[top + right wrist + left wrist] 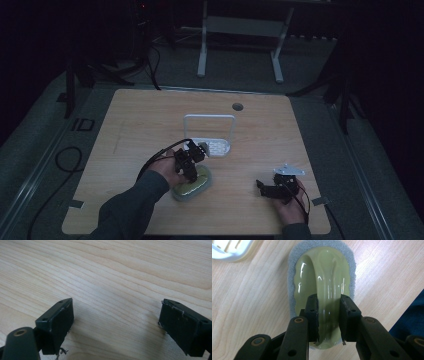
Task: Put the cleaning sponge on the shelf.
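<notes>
1. Dim room, dark floor, white frame stand at the back; pale wood desk (150,115) in the middle, with a round cable hole near its far edge.
2. White soap-dish-like tray (216,147) with a tall wire handle, at desk centre; I cannot tell what it is for.
3. Scrubbing sponge (294,272): grey pad under a glossy olive-green plastic top with an arched handle (328,280). It lies flat on the desk just near side of the tray, apart from it.
4. Left gripper (329,320): my fingers straddle the handle at its near end, one each side, pressed close against it; I judge them clamped on it or all but so.
5. Right gripper (115,322): fingers wide apart, nothing between them, low over bare wood at the near right of the desk, well apart from the sponge.
6. Step in hand, as I judge it: securing the handle for a lift. To do it well I would keep the fingers square across the arch, squeeze firmly since the plastic looks slick, and raise straight up so the pad does not drag or tilt.
</notes>
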A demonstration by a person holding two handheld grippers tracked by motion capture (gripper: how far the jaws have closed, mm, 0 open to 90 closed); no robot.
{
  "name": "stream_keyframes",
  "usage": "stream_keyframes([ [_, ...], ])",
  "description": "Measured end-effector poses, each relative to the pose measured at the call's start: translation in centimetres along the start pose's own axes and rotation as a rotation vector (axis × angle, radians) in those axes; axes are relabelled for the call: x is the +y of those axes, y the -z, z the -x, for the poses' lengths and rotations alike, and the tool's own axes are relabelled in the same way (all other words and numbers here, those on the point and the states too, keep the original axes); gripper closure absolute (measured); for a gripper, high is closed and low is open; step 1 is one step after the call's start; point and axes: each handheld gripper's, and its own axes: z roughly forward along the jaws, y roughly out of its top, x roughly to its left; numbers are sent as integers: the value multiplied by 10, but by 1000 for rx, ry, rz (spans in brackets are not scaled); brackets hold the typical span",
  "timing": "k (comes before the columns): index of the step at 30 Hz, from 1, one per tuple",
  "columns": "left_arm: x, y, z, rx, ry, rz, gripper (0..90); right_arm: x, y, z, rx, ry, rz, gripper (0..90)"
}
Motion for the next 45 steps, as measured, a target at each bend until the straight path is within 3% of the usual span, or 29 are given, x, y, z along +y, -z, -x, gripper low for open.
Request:
stream_keyframes([
  [21,6,10,-9,29,-63,52,717,0,0,0,0,0,0,121],
  [31,11,10,-15,40,-78,54,718,0,0,0,0,-1,0,121],
  [38,14,11,-17,35,-64,63,717,0,0,0,0,-3,-1,120],
  [45,15,12,-21,55,-68,84,717,0,0,0,0,-3,-1,121],
])
